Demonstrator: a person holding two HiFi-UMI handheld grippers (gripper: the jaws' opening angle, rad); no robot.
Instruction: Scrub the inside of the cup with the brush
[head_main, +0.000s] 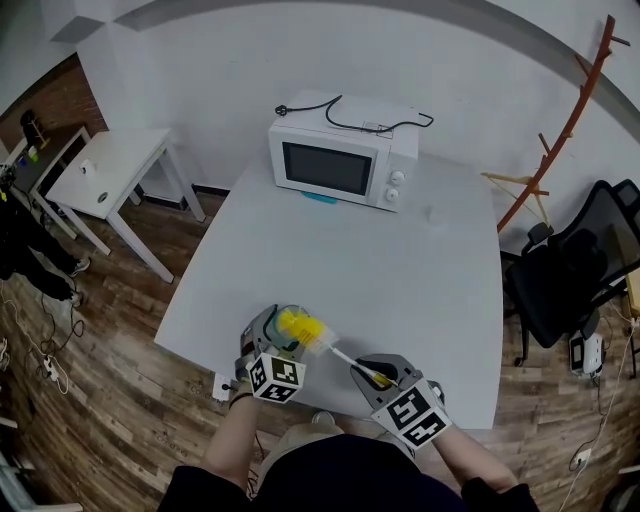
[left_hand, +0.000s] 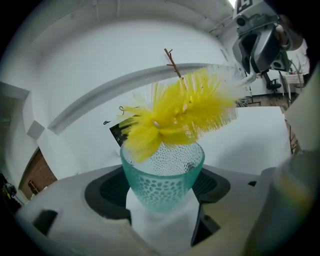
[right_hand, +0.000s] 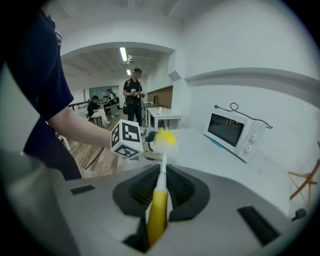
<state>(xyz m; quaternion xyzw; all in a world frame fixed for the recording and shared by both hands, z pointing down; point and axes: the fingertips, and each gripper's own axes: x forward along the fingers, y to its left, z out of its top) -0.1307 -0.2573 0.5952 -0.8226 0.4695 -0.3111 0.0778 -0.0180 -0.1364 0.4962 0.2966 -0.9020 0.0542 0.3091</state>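
The left hand-held gripper (head_main: 272, 338) was clamped on the base of a teal, dimpled glass cup (left_hand: 162, 182), held near the 6 o'clock edge of the worktop (head_main: 400, 260), well apart from the microwave (head_main: 340, 160) at 12 o'clock. The right hand-held gripper (head_main: 376, 375) was closed on the yellow handle of the brush (left_hand: 185, 107). Its fluffy yellow bristle head lay slantwise across the cup's mouth, coming in from about 4 o'clock, with only its tip dipping past the rim. Scrubbing, I judged, was not properly under way: the head needed lining up with the cup's axis, then pushing down and twisting.
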